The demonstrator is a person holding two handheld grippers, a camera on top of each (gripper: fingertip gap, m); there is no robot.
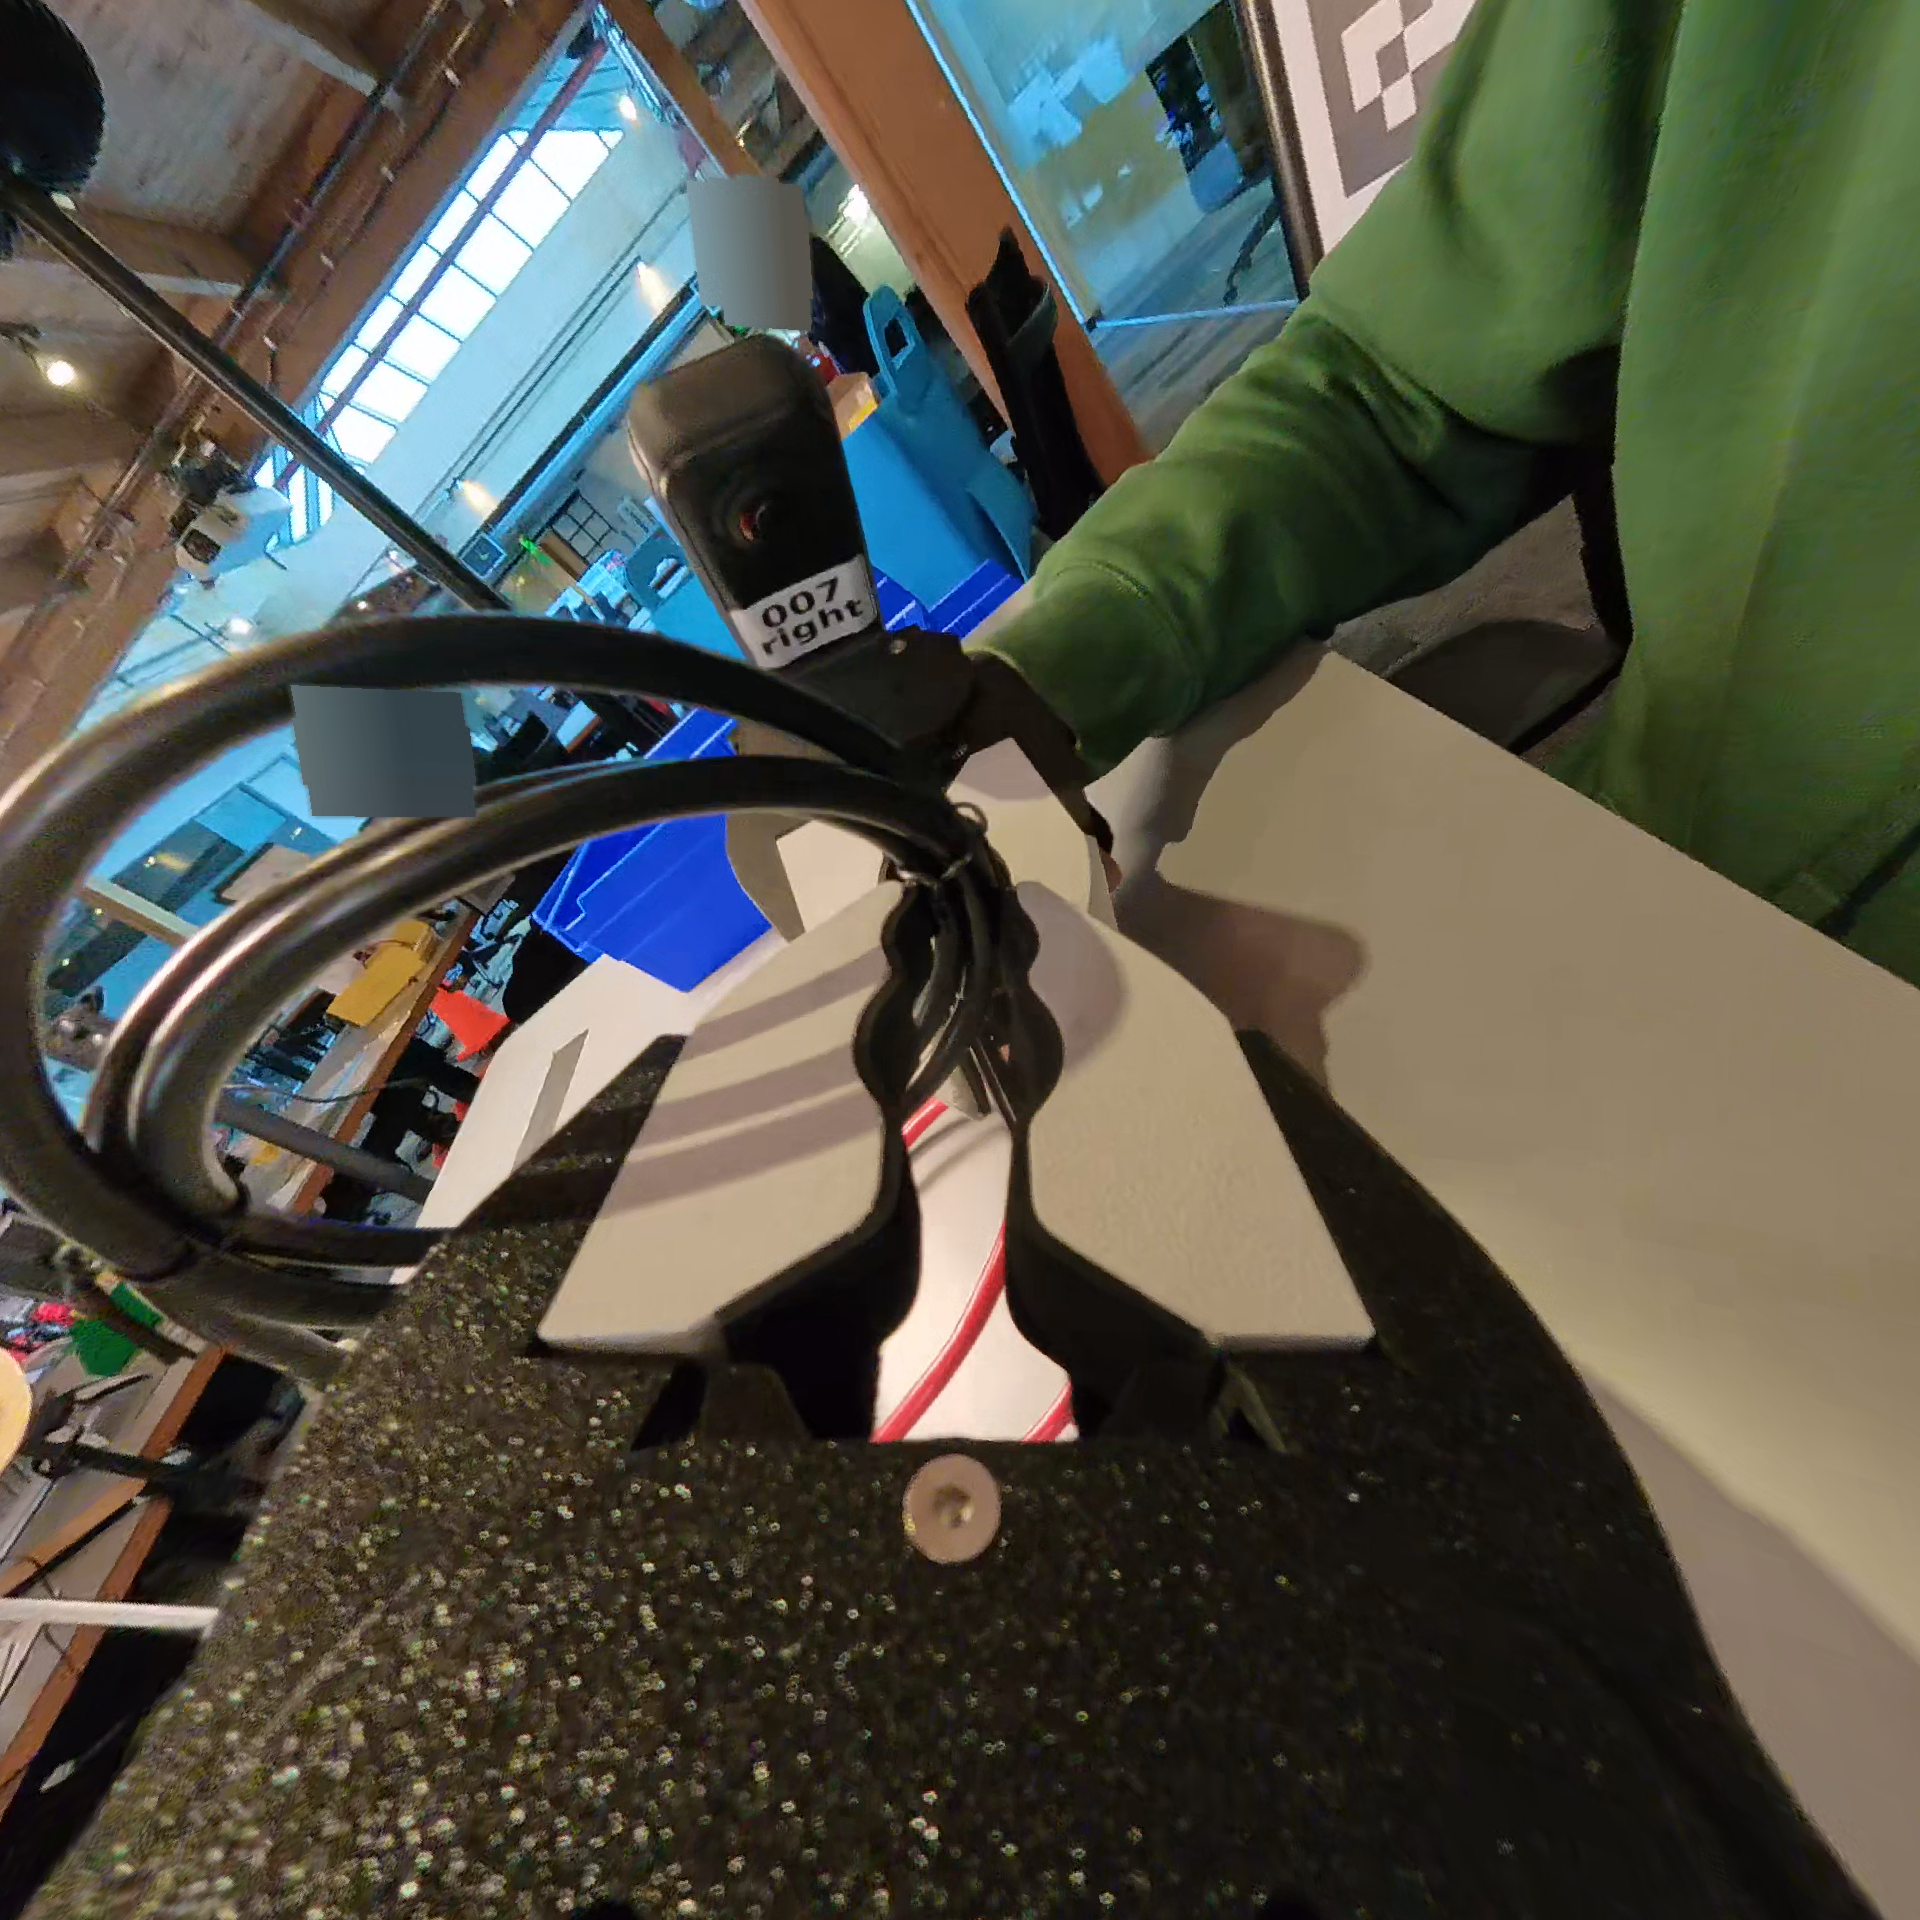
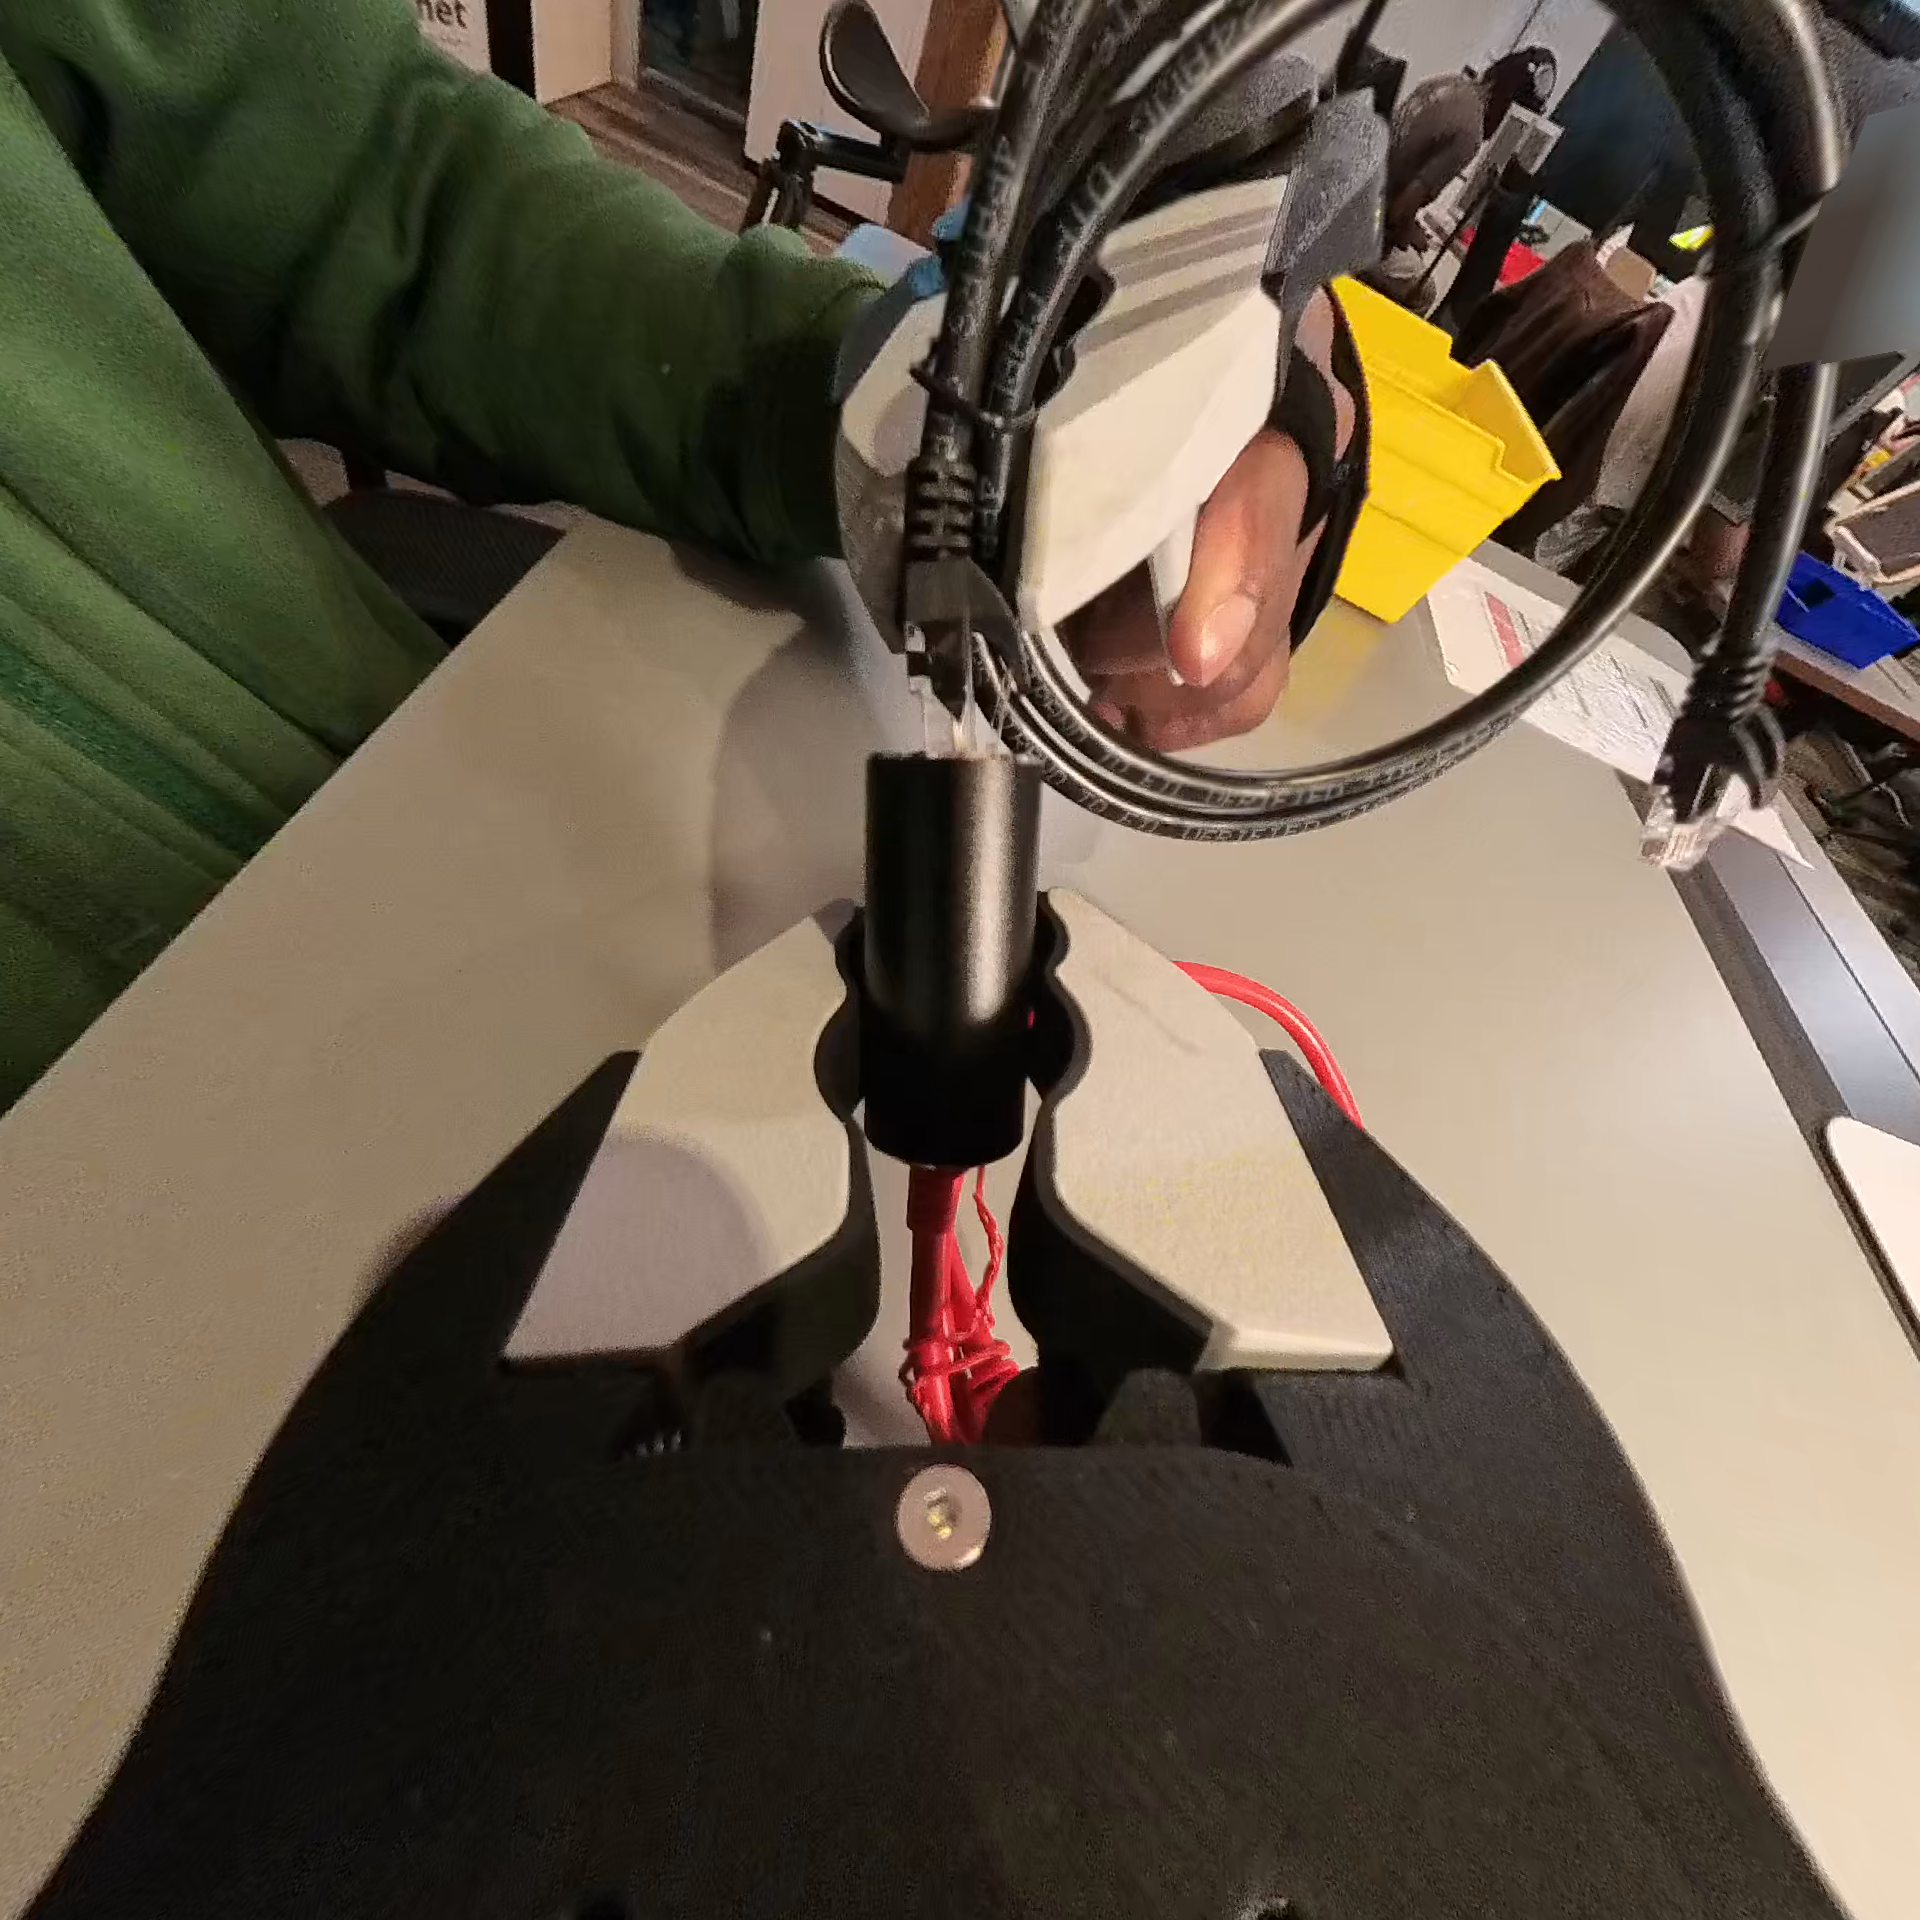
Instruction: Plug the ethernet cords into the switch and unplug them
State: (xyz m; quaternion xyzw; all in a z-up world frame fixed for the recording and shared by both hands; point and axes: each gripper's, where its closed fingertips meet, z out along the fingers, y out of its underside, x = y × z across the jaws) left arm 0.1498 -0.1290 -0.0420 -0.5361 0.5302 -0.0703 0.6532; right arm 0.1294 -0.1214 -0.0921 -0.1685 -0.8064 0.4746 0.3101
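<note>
The right gripper point(image 2: 951, 1023) clenched a smooth, matte black cylindrical coupler point(image 2: 948, 935), with thin glossy red cord point(image 2: 951, 1320) trailing from its rear end. The left gripper point(image 1: 961, 997) pinched a coiled, rubbery black ethernet cord point(image 1: 343, 831) near its ribbed boot, its clear plug point(image 2: 951, 717) meeting the coupler's mouth above the flat, pale grey table point(image 2: 416, 935); the cord's other plug point(image 2: 1688, 821) dangled free

Left claw point(image 1: 956, 997) and right claw point(image 2: 948, 997) both clamped, tips facing.
</note>
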